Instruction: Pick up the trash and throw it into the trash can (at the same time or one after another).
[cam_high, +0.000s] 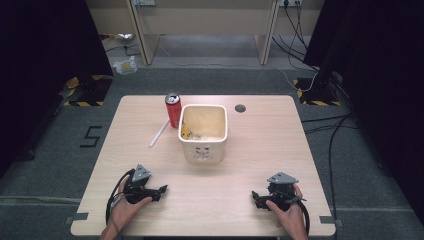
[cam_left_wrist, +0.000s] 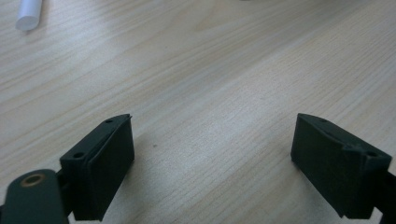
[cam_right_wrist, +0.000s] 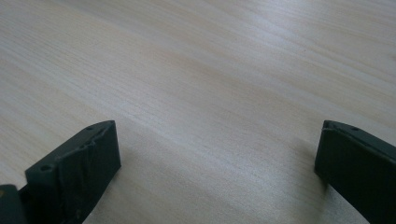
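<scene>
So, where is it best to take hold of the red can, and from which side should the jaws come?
Grip the red can around its round side wall, near the middle. It stands upright, so level jaws probably fit across it. Come from its left or front-left: the cream bin stands close on its right, and the white straw lies in front of it. The left gripper is nearer, with open jaws.

A light wooden table (cam_high: 260, 150) stands on grey carpet floor (cam_high: 45, 150); black curtains (cam_high: 40, 45) flank both sides, with beige wooden furniture (cam_high: 200, 20) behind.
</scene>
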